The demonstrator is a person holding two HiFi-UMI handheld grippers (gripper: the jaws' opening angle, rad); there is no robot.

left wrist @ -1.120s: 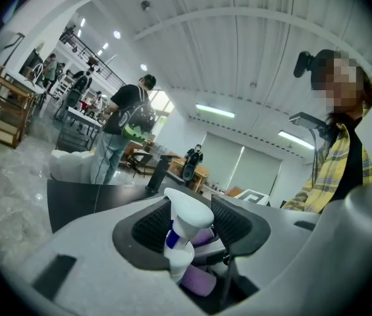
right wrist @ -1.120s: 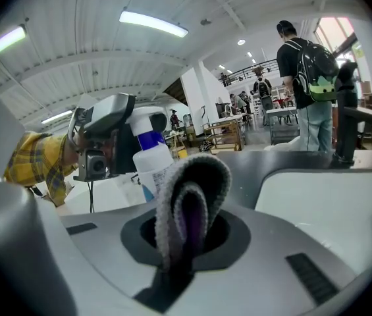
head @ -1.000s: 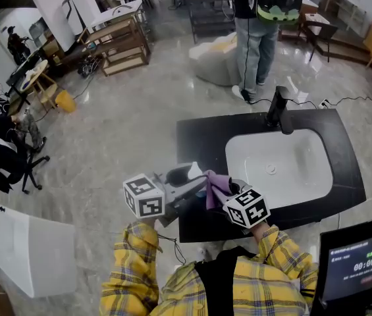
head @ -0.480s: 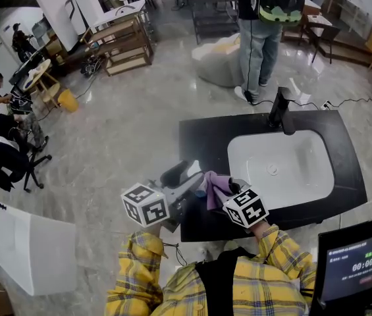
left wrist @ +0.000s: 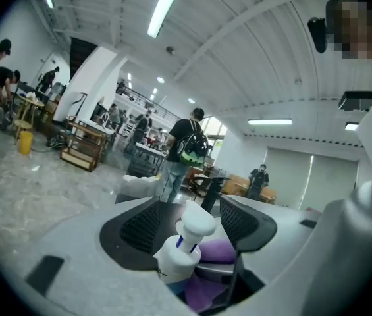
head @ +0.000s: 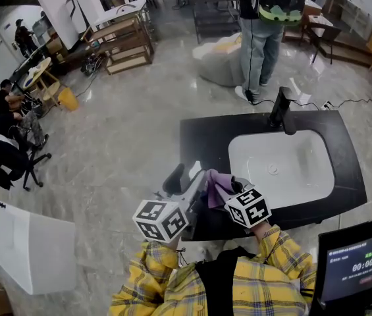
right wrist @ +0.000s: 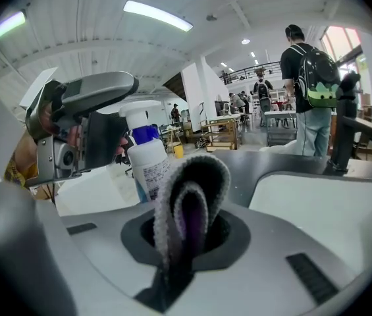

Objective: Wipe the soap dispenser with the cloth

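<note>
The soap dispenser [left wrist: 180,250], a white bottle with a white pump and a blue neck, stands on the black counter [head: 202,137] near its front left corner. My left gripper [left wrist: 189,219] is open. Its jaws have just been opening, and the dispenser stands between them with a gap on each side. From the right gripper view, the dispenser [right wrist: 147,158] is just behind the cloth, and the left gripper [right wrist: 83,114] hangs over it. My right gripper [right wrist: 189,232] is shut on a folded purple cloth [right wrist: 191,206], held close beside the bottle. Seen from the head, the cloth [head: 217,186] lies between both grippers.
A white sink [head: 281,166] is set into the counter to the right, with a black faucet [head: 279,107] behind it. A person with a backpack [head: 265,18] stands beyond the counter. A screen [head: 360,265] sits at the bottom right.
The left gripper's jaws have spread wider off the dispenser. Its marker cube has swung down and to the right. The right gripper and the cloth have stayed put.
</note>
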